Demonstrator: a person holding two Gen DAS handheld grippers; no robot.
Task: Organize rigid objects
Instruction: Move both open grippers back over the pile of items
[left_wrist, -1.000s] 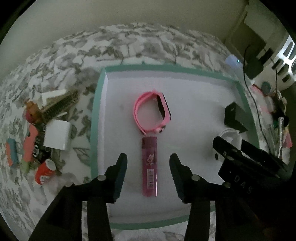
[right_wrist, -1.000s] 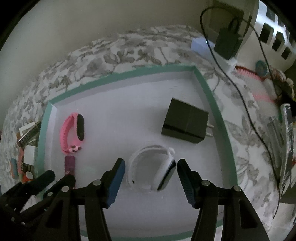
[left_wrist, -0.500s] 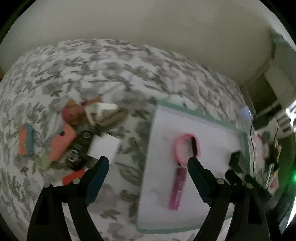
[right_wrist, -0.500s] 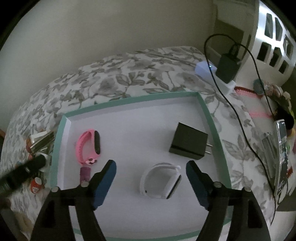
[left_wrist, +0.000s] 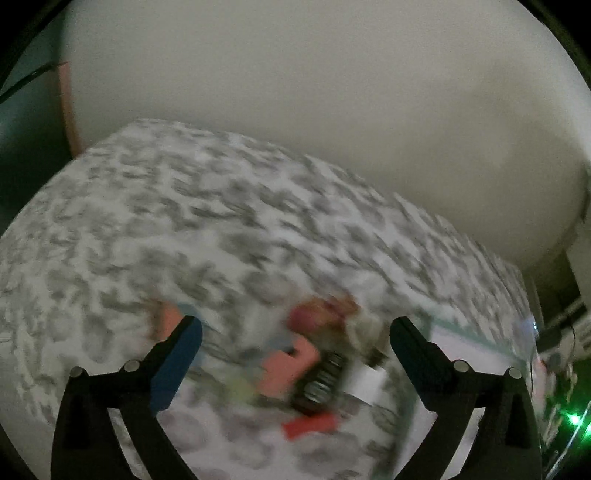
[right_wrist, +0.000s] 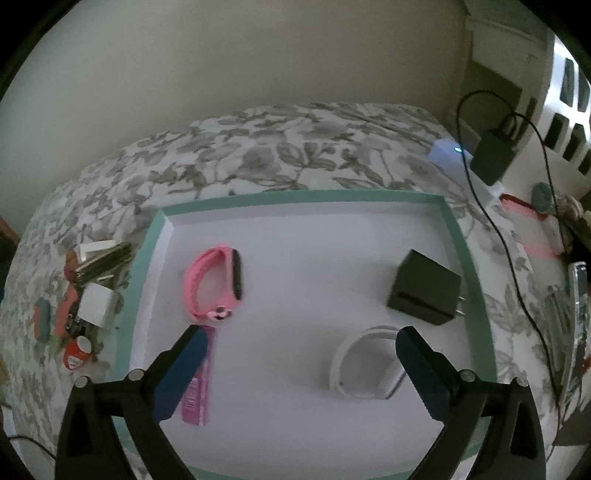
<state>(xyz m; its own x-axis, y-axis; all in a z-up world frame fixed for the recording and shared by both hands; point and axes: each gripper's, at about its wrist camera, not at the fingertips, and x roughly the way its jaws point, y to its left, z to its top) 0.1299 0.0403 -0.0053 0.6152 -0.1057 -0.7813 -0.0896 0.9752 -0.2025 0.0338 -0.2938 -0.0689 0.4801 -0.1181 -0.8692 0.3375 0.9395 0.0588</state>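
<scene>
Both tools are spreading wide with nothing between them — the right tool over the teal-rimmed white tray holding a pink wristband, purple lighter, white wristband and black charger block — the left tool above a blurred heap of small items on the floral bedspread.

No readable text from my feeds. Print on the lighter is too small to read, and my left view is motion-blurred.

Watch band lies left of charger (both in tray).
</scene>
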